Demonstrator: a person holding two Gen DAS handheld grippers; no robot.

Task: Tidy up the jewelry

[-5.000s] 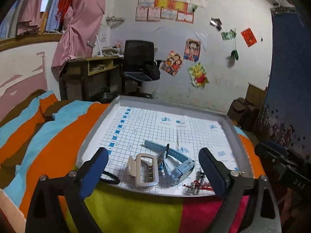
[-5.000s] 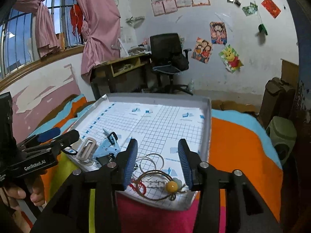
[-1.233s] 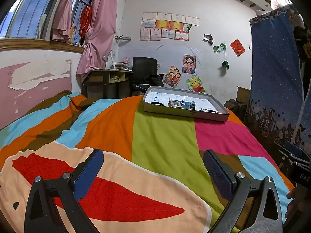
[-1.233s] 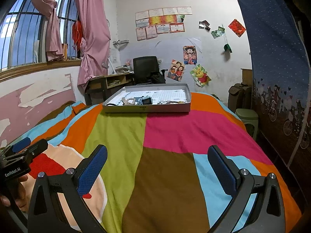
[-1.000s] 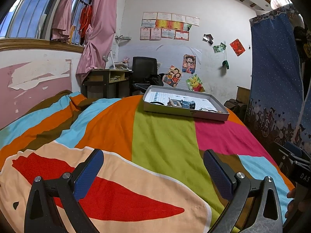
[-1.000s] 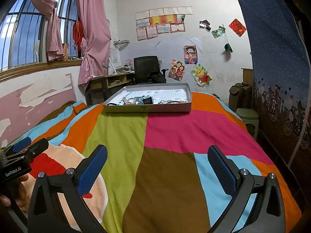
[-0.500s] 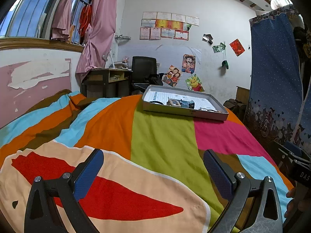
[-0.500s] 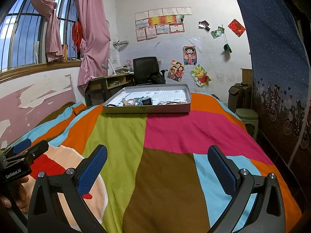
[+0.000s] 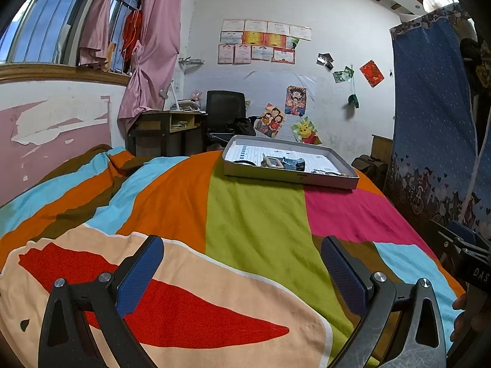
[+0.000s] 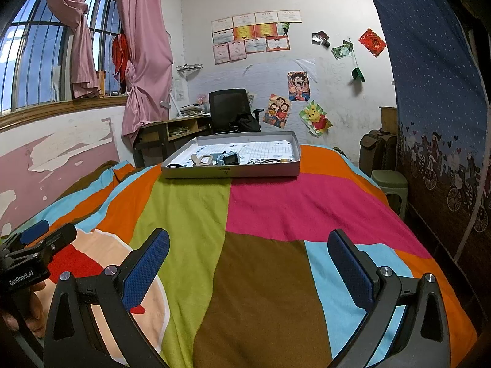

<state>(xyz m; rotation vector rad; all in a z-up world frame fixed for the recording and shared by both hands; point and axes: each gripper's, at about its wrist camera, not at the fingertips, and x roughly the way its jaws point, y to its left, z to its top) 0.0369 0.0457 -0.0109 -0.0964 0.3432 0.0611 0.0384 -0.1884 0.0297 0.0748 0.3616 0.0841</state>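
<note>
A grey tray (image 9: 285,176) (image 10: 230,172) with a gridded paper liner rests at the far end of the bed. Inside it lie a blue watch (image 9: 293,163) (image 10: 228,158), a beige clasp (image 9: 271,162) (image 10: 202,160), a black band (image 9: 244,162) and thin bangles (image 10: 267,161). My left gripper (image 9: 242,259) hovers open over the near end of the bed, far from the tray, with nothing between its fingers. Beside it, my right gripper (image 10: 248,256) is open and empty too. The left gripper's body (image 10: 27,245) shows at the left edge of the right wrist view.
A colourful striped blanket (image 10: 260,208) covers the bed. A desk (image 9: 165,128) and black office chair (image 9: 225,113) stand beyond the tray. A blue patterned curtain (image 10: 438,122) hangs along the right, with a green stool (image 10: 391,184) and a suitcase (image 10: 376,150) beside it. A pink wall runs along the left.
Five seconds ago both grippers were at the tray, close over the jewelry; now they are pulled back to the near end of the bed. Over the last second, nothing visibly moves.
</note>
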